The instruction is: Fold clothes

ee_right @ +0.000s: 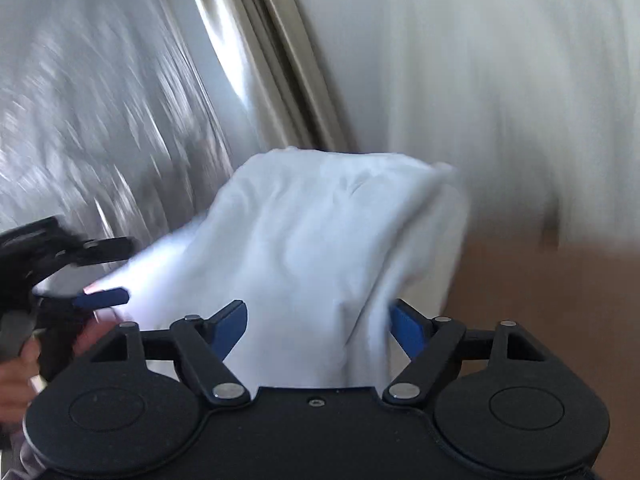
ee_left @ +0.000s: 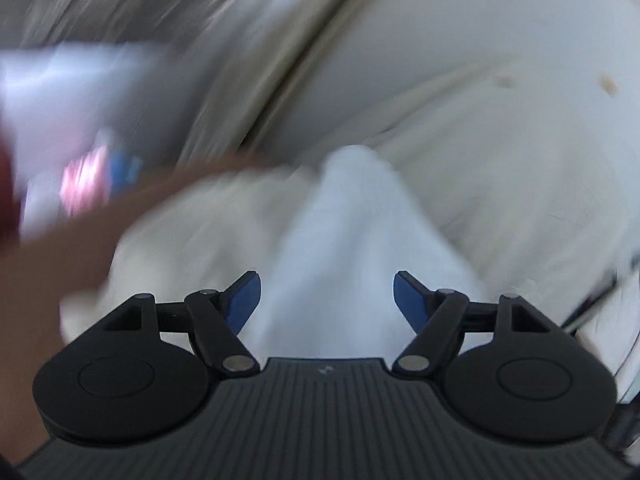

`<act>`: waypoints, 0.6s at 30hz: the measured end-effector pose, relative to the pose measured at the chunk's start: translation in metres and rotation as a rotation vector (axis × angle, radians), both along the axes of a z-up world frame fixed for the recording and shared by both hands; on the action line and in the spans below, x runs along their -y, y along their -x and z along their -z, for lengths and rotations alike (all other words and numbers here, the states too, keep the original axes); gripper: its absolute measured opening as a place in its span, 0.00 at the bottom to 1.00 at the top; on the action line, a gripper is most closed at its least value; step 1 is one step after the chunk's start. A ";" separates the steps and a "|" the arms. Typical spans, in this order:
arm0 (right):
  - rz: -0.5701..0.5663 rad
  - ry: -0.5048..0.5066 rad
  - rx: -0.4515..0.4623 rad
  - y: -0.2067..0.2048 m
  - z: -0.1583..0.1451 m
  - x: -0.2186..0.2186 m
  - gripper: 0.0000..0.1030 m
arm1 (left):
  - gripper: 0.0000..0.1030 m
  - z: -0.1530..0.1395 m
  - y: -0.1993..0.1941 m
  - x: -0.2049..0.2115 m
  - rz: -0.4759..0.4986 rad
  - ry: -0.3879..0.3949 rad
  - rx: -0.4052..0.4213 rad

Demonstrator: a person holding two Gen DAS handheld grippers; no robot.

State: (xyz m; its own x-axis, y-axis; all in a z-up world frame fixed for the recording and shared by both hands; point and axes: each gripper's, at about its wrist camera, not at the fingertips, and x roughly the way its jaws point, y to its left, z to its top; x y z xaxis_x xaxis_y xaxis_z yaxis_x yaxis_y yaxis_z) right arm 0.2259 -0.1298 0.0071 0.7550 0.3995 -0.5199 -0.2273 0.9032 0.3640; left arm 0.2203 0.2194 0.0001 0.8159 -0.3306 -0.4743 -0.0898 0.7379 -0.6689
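At the centre of both frames, a white cotton garment [ee_right: 320, 248] drapes between each gripper's wide jaws, ungripped. Judged mid-fold; next, close on an edge.

The setting is appearing to be a domestic room — most likely a bedroom or laundry area, though heavy blur is limiting certainty. A pale bed sheet [ee_left: 500, 140] or similar soft covering is filling the right side of both views. A white garment [ee_right: 320, 240] is lying bunched on it. A brown surface [ee_right: 540, 300], possibly a wooden floor or tabletop, is showing beside it. A beige frame edge [ee_right: 288, 52] is running along a grey shimmering expanse — its nature is not discernible.
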 end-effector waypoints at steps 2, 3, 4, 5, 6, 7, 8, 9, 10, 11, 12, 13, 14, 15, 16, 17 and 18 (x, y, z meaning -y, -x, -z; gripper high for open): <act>-0.031 -0.082 -0.053 0.005 0.023 0.007 0.77 | 0.68 0.048 0.009 -0.009 -0.007 0.092 -0.072; -0.046 -0.124 -0.077 0.008 0.035 0.010 0.77 | 0.68 0.061 0.003 -0.011 0.005 0.080 -0.174; -0.040 -0.147 -0.085 0.015 0.043 0.016 0.77 | 0.65 0.066 -0.002 -0.014 0.008 0.056 -0.231; -0.031 -0.168 -0.092 0.022 0.052 0.021 0.77 | 0.64 0.064 -0.006 -0.019 0.003 0.041 -0.240; -0.020 -0.186 -0.108 0.027 0.061 0.027 0.77 | 0.64 0.060 -0.008 -0.023 -0.016 0.040 -0.226; -0.010 -0.206 -0.124 0.032 0.068 0.029 0.77 | 0.66 0.056 -0.004 -0.028 -0.054 0.061 -0.175; 0.001 -0.226 -0.139 0.036 0.074 0.031 0.77 | 0.66 0.053 -0.001 -0.030 -0.070 0.082 -0.140; 0.011 -0.246 -0.154 0.040 0.081 0.033 0.78 | 0.66 0.051 -0.001 -0.032 -0.056 0.093 -0.135; 0.004 -0.270 -0.155 0.041 0.083 0.036 0.77 | 0.64 0.051 -0.002 -0.034 -0.037 0.099 -0.137; 0.000 -0.289 -0.149 0.041 0.083 0.035 0.77 | 0.63 0.052 -0.002 -0.034 -0.013 0.097 -0.143; -0.003 -0.308 -0.141 0.040 0.083 0.034 0.77 | 0.61 0.053 -0.002 -0.033 0.014 0.093 -0.138; -0.006 -0.326 -0.134 0.040 0.083 0.033 0.72 | 0.58 0.055 -0.003 -0.030 0.052 0.087 -0.134; -0.010 -0.333 -0.135 0.038 0.083 0.033 0.66 | 0.58 0.056 -0.004 -0.026 0.095 0.081 -0.136; -0.015 -0.338 -0.136 0.037 0.082 0.033 0.63 | 0.58 0.056 -0.005 -0.022 0.130 0.069 -0.140; -0.013 -0.317 -0.143 0.034 0.081 0.030 0.58 | 0.58 0.055 -0.005 -0.018 0.140 0.044 -0.151; -0.012 -0.285 -0.148 0.031 0.079 0.026 0.54 | 0.61 0.057 -0.007 -0.015 0.129 0.017 -0.173; -0.017 -0.254 -0.142 0.030 0.076 0.023 0.54 | 0.62 0.061 -0.009 -0.013 0.119 -0.003 -0.202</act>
State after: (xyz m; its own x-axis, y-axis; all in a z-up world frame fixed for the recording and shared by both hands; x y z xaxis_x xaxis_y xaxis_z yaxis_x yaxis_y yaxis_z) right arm 0.1958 -0.1526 -0.0693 0.6740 0.5428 -0.5011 -0.1728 0.7753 0.6075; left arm 0.2294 0.2326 -0.0608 0.6598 -0.4170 -0.6251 -0.1339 0.7533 -0.6439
